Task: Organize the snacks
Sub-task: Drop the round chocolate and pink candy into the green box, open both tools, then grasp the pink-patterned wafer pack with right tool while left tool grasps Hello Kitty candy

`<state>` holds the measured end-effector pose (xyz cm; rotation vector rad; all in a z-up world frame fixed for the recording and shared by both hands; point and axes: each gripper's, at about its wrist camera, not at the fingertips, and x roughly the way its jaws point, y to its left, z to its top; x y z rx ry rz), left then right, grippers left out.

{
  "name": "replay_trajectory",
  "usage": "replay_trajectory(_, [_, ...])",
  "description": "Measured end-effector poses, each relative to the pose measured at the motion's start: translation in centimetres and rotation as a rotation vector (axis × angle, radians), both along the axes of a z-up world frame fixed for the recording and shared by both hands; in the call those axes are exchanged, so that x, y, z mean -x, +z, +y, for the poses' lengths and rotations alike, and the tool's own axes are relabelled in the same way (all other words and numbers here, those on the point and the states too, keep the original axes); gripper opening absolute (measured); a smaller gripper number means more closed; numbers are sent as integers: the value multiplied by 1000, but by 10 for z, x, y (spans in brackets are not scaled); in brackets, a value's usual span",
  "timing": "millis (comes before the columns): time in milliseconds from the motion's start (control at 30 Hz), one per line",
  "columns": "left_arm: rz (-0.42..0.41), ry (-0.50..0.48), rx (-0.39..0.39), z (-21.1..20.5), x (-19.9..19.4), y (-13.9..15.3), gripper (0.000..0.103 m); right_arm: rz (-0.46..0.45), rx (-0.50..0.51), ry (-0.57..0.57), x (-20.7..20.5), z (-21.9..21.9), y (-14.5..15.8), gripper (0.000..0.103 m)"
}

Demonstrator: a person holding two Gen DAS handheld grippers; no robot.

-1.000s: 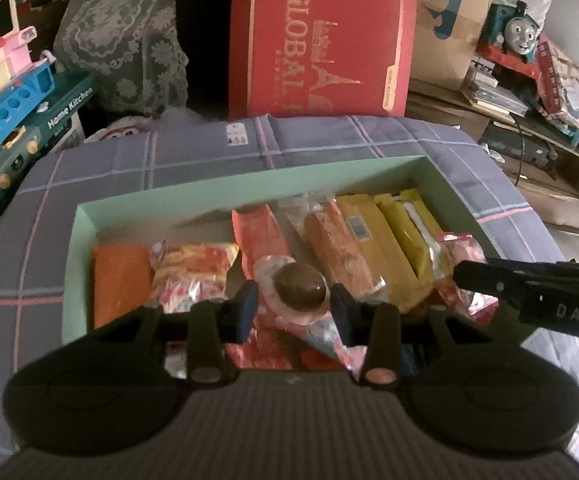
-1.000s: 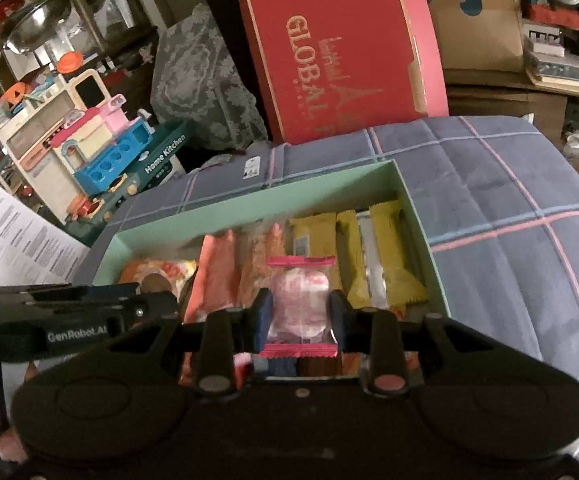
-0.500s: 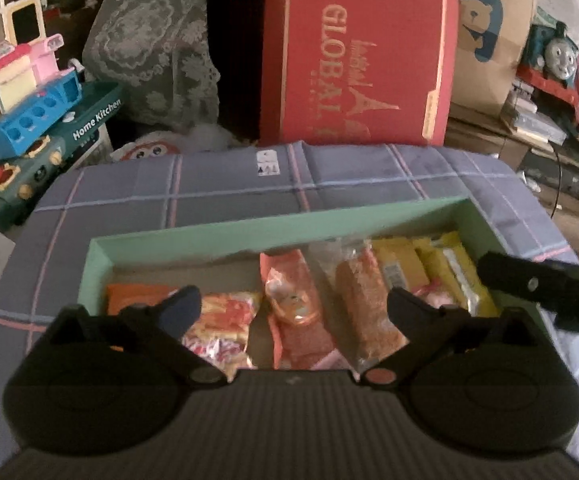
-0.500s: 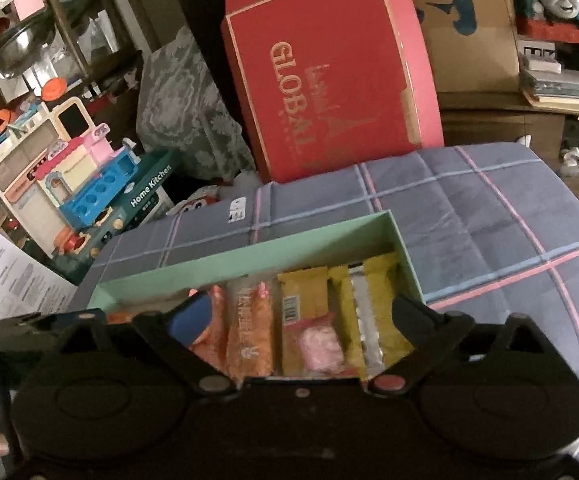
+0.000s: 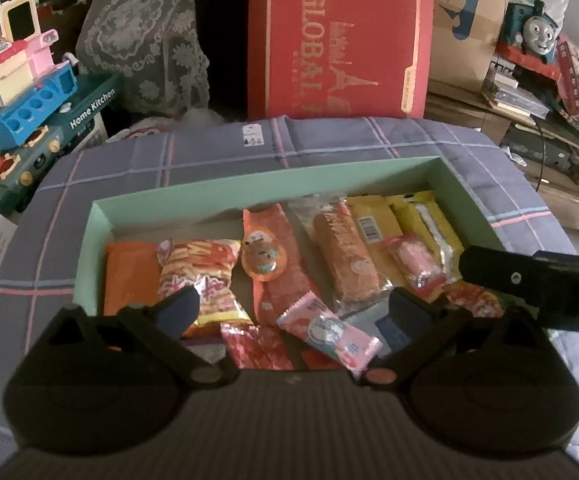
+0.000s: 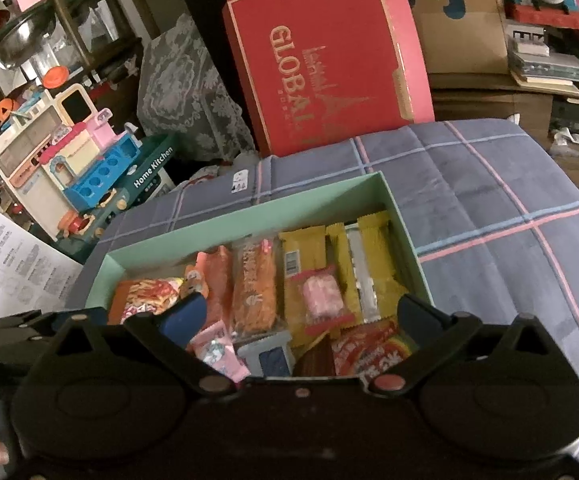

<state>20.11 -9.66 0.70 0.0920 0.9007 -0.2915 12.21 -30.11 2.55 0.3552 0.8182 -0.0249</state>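
A mint-green box (image 5: 249, 192) (image 6: 249, 216) on a plaid cloth holds several wrapped snacks. A round bear-print snack (image 5: 263, 258) lies on an orange packet. A pink candy packet (image 5: 413, 262) (image 6: 323, 294) lies on the yellow bars (image 6: 369, 264). A pink wrapper (image 5: 329, 332) lies near the box's front. My left gripper (image 5: 289, 312) is open and empty above the box's near edge. My right gripper (image 6: 297, 316) is open and empty over the box's near right part; its body (image 5: 537, 284) shows in the left wrist view.
A red "GLOBAL" box (image 5: 341, 40) (image 6: 325, 52) stands behind the plaid cloth (image 6: 489, 200). A toy kitchen (image 5: 29, 92) (image 6: 81, 160) is at the left, a toy train (image 5: 533, 32) and shelves at the right. Printed paper (image 6: 5, 272) lies at the left.
Both grippers opened and pulled back. The left one let go of the round bear snack, the right one the pink candy packet; both now lie in the box.
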Motion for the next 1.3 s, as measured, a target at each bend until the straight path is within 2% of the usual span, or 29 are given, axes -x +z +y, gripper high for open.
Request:
replay_trajectory(433, [-29, -24, 16, 1, 55, 27, 103, -27, -10, -20, 53, -8, 21, 103])
replay_trajectory(667, [-21, -35, 23, 5, 83, 27, 103, -12, -24, -33, 78, -14, 17, 103])
replay_trajectory(1033, [85, -40, 32, 22, 119, -17, 103, 82, -61, -58, 112, -22, -23, 103])
replay_trajectory(1200, [144, -26, 15, 28, 123, -43, 103, 135, -66, -53, 123, -19, -49, 103])
replay_trajectory(1300, [171, -18, 7, 30, 121, -54, 103, 145, -36, -29, 124, -12, -58, 103])
